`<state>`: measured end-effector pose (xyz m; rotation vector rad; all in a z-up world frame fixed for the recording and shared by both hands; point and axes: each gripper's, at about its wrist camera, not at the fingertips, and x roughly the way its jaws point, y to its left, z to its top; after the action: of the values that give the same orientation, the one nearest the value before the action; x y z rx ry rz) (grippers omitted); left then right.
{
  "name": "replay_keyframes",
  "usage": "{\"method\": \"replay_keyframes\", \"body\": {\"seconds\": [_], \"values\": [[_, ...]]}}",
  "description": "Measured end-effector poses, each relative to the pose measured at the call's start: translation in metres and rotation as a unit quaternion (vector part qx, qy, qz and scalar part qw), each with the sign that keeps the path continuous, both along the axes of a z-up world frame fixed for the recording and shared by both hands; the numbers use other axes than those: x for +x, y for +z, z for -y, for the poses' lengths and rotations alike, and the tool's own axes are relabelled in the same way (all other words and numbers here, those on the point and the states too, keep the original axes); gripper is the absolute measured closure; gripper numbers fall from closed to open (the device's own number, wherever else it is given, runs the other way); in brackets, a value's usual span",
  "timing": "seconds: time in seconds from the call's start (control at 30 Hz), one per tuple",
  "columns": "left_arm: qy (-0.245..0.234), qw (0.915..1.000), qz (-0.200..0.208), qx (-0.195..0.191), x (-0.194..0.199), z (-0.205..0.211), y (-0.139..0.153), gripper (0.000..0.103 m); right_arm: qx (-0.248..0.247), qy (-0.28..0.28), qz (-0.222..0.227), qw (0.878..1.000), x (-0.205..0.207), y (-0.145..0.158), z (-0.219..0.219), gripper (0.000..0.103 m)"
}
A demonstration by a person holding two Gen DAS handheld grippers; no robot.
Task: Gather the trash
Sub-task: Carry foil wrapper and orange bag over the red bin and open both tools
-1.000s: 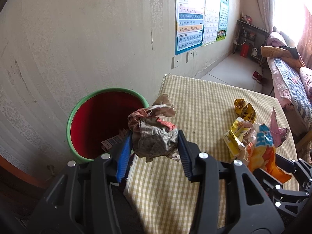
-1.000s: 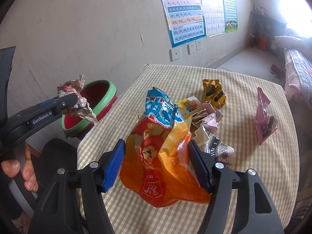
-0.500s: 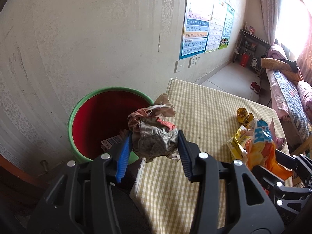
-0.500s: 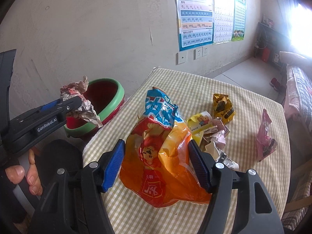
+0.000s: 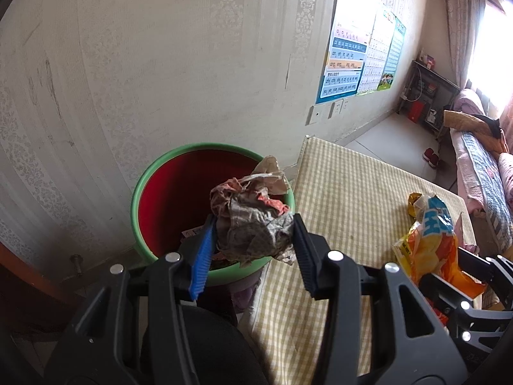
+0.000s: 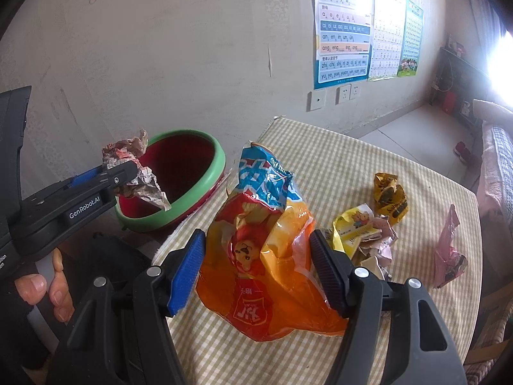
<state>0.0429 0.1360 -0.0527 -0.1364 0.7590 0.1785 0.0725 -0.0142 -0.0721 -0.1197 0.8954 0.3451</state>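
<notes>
Trash sits in two places. The left gripper [image 5: 253,240] has its fingers clenched on a crumpled paper wad [image 5: 253,221], held above the near rim of a red bin with a green rim [image 5: 141,192] standing beside the bench [image 5: 352,199]. Inside the bin, a scrap with a printed label [image 5: 192,233] shows. The right gripper [image 6: 256,266] grasps an orange and blue snack bag [image 6: 266,247] over the checked bench. Yellow wrappers [image 6: 362,224] and a pink wrapper [image 6: 449,250] lie on the bench.
</notes>
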Motion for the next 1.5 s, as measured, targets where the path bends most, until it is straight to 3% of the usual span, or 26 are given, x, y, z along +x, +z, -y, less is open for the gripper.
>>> {"method": "replay_keyframes", "body": {"seconds": [0.77,1.5], "values": [[0.041,0.999,-0.008,-0.015,0.013,-0.052,0.004,0.058,0.031,0.036,-0.019,0.999,0.031,-0.002,-0.053,0.038],[0.069,0.9969,-0.027,-0.027,0.047,-0.105,-0.015,0.058,0.055,0.054,-0.033,0.996,0.091,-0.015,-0.109,0.038]]}}
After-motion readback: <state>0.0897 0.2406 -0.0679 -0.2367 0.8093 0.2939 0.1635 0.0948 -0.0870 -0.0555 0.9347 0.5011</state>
